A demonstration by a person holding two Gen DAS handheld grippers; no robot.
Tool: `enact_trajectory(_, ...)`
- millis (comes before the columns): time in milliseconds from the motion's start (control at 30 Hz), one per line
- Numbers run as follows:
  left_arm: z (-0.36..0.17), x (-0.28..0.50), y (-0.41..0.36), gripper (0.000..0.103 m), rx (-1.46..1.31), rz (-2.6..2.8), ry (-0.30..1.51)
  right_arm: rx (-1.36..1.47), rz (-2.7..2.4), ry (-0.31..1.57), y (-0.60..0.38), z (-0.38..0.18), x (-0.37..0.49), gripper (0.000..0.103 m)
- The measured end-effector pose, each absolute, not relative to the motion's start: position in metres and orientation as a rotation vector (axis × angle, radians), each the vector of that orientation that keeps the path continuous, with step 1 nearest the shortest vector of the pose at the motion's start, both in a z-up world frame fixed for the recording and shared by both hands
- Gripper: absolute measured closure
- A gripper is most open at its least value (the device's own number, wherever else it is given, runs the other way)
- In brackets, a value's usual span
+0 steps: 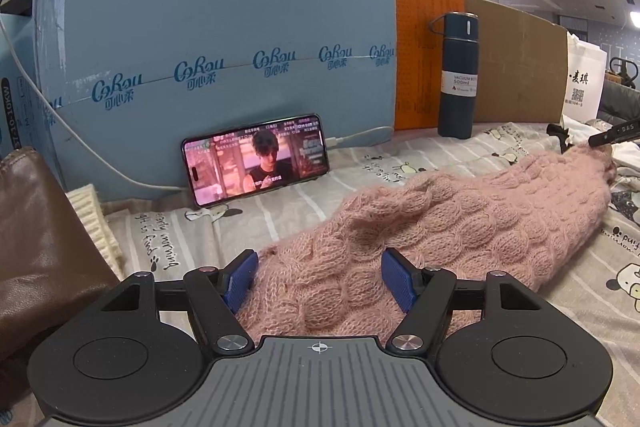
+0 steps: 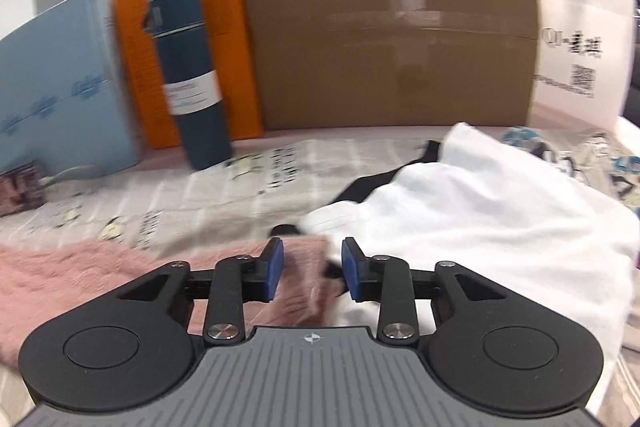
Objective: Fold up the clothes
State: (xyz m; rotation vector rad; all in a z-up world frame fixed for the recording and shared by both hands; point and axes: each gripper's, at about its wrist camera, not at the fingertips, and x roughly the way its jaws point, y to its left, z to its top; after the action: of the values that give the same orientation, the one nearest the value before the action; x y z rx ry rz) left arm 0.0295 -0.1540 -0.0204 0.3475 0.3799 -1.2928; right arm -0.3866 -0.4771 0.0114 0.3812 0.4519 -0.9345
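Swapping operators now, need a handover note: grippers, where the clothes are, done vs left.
Left gripper: open, jaws either side of the near end of the pink sweater, not clamped.
Right gripper: open, over the sweater's other end, where it meets the white garment. The view is blurred.
Sweater lies stretched out and rumpled on the printed sheet. White garment is heaped with something black beneath it.
Done: no finished fold visible.
Left: grasp both sweater ends and fold it, then the white and black pieces.
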Motion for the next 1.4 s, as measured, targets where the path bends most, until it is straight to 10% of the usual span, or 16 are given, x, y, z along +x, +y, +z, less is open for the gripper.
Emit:
enact_trajectory(300, -0.02, 0.029, -0.154, 0.034, 0.352, -1.289, 0.374, 0.511, -1.063, 0.314, -0.463, 0.019, -0.418, 0.06)
enact_trajectory(533, -0.019, 0.029, -0.154, 0.033, 0.354, -1.286, 0.367, 0.825, -0.985, 0.264, -0.43, 0.014, -0.419, 0.022)
enact_trajectory(967, -0.011, 0.02, -0.135, 0.023, 0.312, -1.261, 0.32, 1.04, -0.966, 0.166, -0.439, -0.02, -0.369, 0.017)
enact_trajectory(1200, -0.013, 0.025, -0.131, 0.022, 0.287, -1.263, 0.347, 0.888, -1.083, 0.112, -0.424, -0.014, -0.356, 0.084)
enact_trajectory(1400, -0.014, 0.03, -0.131, 0.022, 0.27, -1.266, 0.368, 0.749, -1.063, 0.016, -0.393, 0.018, -0.367, 0.088)
